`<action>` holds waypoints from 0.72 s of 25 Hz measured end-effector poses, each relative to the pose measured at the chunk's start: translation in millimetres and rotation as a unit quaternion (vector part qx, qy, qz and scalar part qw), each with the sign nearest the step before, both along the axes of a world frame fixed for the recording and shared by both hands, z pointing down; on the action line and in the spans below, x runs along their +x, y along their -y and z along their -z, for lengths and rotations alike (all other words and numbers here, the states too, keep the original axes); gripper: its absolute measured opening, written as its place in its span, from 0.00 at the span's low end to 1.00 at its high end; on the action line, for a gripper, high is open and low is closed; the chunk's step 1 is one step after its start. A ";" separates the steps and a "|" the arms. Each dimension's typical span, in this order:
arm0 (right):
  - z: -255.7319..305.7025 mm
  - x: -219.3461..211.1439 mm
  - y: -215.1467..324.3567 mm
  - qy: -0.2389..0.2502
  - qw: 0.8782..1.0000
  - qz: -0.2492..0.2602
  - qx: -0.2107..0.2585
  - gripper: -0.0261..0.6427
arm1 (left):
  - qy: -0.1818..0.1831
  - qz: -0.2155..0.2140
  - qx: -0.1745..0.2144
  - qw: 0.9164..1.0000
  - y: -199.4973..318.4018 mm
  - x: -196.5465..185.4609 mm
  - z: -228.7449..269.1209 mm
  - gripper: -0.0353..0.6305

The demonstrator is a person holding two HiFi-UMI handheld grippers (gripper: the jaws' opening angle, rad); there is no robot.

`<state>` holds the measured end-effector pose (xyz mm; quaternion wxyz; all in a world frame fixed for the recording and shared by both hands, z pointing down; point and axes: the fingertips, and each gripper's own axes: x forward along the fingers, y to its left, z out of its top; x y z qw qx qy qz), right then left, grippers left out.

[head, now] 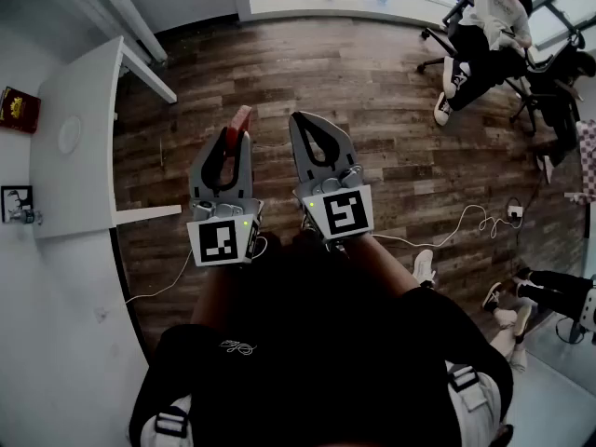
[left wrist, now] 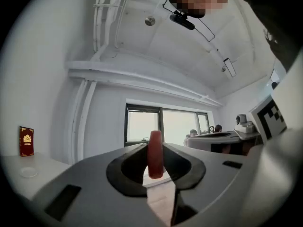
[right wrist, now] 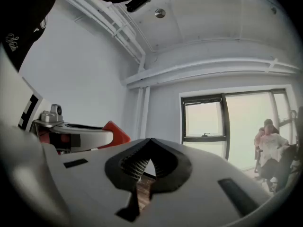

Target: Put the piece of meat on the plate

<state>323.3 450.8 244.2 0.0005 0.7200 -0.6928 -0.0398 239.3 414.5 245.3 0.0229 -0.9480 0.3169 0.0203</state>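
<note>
A flat red piece of meat (head: pixel 243 119) (left wrist: pixel 155 154) stands on edge between the jaw tips of my left gripper (head: pixel 235 136) (left wrist: pixel 155 161), which is shut on it and held level above the wooden floor. It also shows as a red wedge, the meat (right wrist: pixel 116 134), in the right gripper view. Close beside it on the right, my right gripper (head: pixel 300 119) (right wrist: pixel 148 143) has its tips together with nothing between them. A small white plate (head: pixel 70 135) (left wrist: pixel 28 172) lies on the white table (head: pixel 84 166) to the left, well apart from both grippers.
A dark red book (head: pixel 19 110) (left wrist: pixel 26 141) and a small picture frame (head: pixel 17 203) stand on the table's far-left side. A white cable (head: pixel 466 223) trails over the floor at right. People sit on office chairs (head: pixel 484 35) near the windows.
</note>
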 end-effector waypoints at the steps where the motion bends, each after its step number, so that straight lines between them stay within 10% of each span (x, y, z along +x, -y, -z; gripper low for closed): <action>1: 0.3 -0.5 0.2 -0.001 1.000 0.000 0.001 0.07 | -0.001 0.000 -0.003 1.000 0.3 0.2 -0.6 0.19; 18: 8.2 -32.5 6.4 -0.041 0.999 0.026 0.010 0.07 | -0.005 0.008 -0.015 1.000 10.3 -21.6 -5.0 0.19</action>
